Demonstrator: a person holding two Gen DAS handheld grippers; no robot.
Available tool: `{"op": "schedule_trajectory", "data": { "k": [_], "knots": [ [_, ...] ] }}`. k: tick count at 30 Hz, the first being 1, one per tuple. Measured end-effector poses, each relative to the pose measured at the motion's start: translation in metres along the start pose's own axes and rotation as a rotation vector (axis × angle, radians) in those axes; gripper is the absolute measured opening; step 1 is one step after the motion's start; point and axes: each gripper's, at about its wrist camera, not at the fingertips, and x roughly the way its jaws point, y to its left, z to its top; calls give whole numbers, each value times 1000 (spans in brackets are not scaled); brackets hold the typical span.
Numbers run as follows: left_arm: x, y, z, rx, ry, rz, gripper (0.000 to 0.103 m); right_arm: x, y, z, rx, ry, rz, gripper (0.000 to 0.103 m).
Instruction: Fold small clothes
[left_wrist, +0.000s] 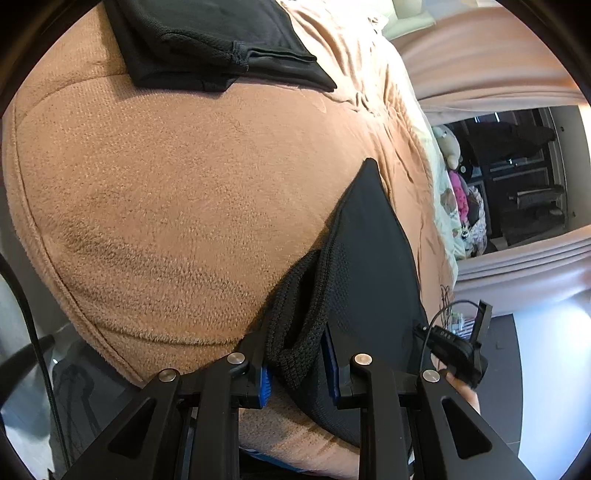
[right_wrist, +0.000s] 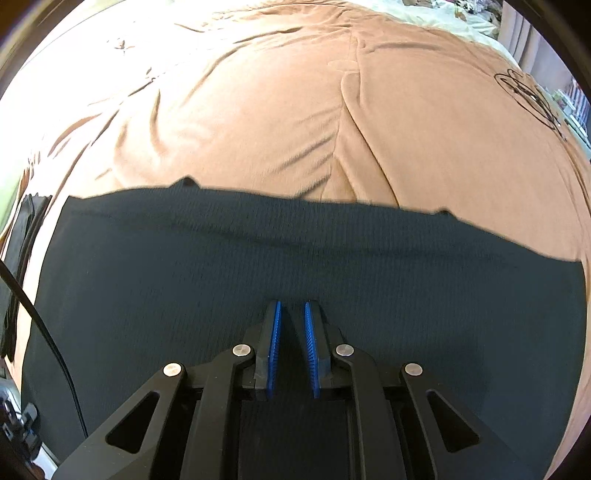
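Two grippers are at work on one dark garment (right_wrist: 295, 266), which lies spread on the tan blanket (left_wrist: 166, 203) covering the bed. My left gripper (left_wrist: 297, 365) pinches a bunched edge of that cloth between its blue pads, lifting it off the blanket, I judge so that the edge can be carried over for a fold. My right gripper (right_wrist: 293, 347) hangs low over the flat middle of the garment, its pads nearly together with only a narrow gap and nothing caught between them; whether the tips touch the cloth I cannot tell. Another dark, folded piece (left_wrist: 221, 48) rests further up the blanket, well apart.
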Motion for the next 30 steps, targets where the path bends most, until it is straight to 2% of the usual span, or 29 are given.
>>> {"op": "schedule_trajectory", "data": {
  "k": [8,9,12,14,16,19,24,30],
  "knots": [
    [-2,0,-6,15,-11,20,22,21,-7,26,10,7,28,10],
    [-2,-1,-6,14,-10,24,16,22,-6,29,4,5,26,10],
    [-4,-3,-7,18,-5,25,9,15,-7,33,23,10,47,10],
    [-7,-4,-7,13,4,-5,7,5,-8,30,22,-10,79,10],
    [-11,-4,-8,3,8,-39,7,-3,-8,19,15,-18,95,10],
    [-15,-9,-9,4,11,-52,6,-15,-7,1,16,-17,126,10],
    [-25,-30,-11,53,5,-96,6,-29,-7,-39,40,-2,211,10],
    [-32,-56,-4,93,14,-156,5,-38,-3,-84,47,21,271,10]
  ]
}}
